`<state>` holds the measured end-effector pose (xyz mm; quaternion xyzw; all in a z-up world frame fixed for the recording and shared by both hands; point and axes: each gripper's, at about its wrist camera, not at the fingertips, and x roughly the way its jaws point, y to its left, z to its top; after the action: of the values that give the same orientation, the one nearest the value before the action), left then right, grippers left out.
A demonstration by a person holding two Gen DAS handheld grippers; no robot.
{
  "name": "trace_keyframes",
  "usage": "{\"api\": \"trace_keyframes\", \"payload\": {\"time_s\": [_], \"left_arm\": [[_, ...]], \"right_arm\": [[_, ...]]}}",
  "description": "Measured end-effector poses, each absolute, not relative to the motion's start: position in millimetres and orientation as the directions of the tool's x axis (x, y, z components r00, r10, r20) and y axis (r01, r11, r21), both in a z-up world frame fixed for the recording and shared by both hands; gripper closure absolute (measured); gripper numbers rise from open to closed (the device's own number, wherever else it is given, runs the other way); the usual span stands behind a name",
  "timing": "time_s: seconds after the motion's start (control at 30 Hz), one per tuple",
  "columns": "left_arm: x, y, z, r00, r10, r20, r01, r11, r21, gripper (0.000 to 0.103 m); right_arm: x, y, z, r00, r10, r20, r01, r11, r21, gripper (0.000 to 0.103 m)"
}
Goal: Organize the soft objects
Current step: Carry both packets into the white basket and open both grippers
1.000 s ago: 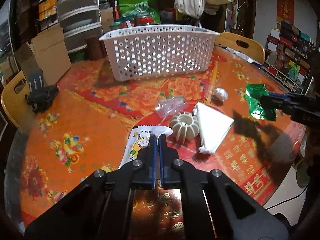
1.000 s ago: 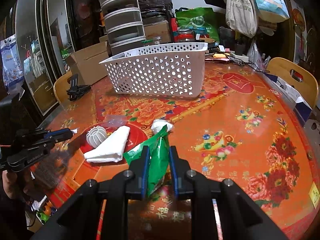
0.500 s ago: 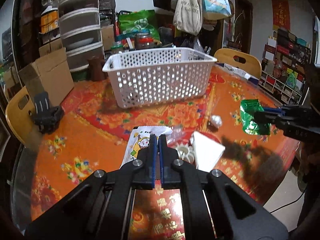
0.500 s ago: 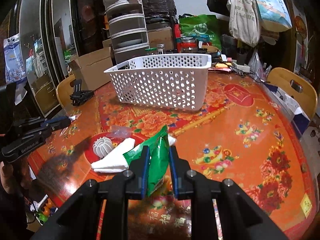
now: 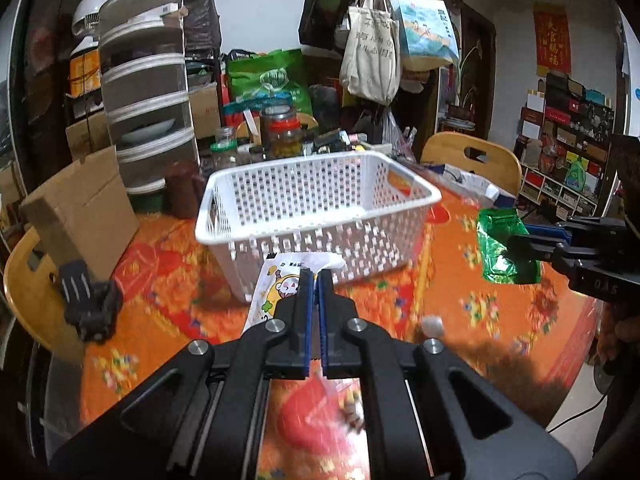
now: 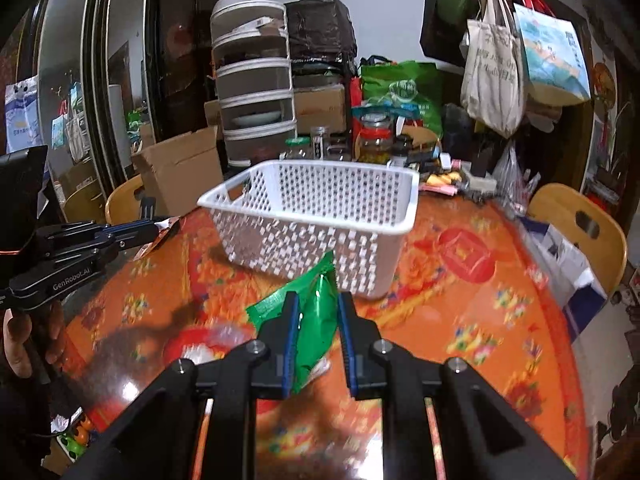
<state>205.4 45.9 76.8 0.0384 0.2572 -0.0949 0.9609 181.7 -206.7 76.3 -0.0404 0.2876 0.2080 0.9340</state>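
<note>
A white perforated basket [image 5: 320, 216] stands on the orange floral table; it also shows in the right wrist view [image 6: 316, 220]. My left gripper [image 5: 315, 280] is shut on a white cartoon-printed snack packet [image 5: 280, 288], held in the air just in front of the basket. My right gripper [image 6: 318, 312] is shut on a green foil packet [image 6: 312, 320], also lifted in front of the basket. The green packet [image 5: 500, 248] and right gripper show at the right of the left wrist view. The left gripper [image 6: 152, 228] shows at the left of the right wrist view.
A small silvery ball [image 5: 432, 325] lies on the table [image 5: 160, 304]. A black clamp [image 5: 90, 304] sits at the left edge. A cardboard box [image 5: 80, 212], jars and stacked containers crowd behind the basket. Wooden chairs [image 6: 580, 224] stand around the table.
Both grippers have risen from the table and moved toward the basket, each carrying its packet. The ribbed white ball and folded white cloth have dropped out of the left wrist view.
</note>
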Motion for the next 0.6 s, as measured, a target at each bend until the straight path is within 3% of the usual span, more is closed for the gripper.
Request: {"api": "trace_keyframes", "payload": {"time_s": [0.27, 0.6], "left_arm": [[278.0, 42.0, 121.5, 0.843, -0.163, -0.513, 0.205, 0.978, 0.027, 0.101], [410.8, 35.3, 112.4, 0.739, -0.171, -0.652, 0.173, 0.983, -0.062, 0.101]], "right_arm": [[244.9, -199.1, 112.2, 0.75, 0.349, -0.561, -0.399, 0.916, 0.036, 0.085], [354.7, -163.3, 109.1, 0.682, 0.291, -0.671, -0.375, 0.927, 0.021, 0.086]]}}
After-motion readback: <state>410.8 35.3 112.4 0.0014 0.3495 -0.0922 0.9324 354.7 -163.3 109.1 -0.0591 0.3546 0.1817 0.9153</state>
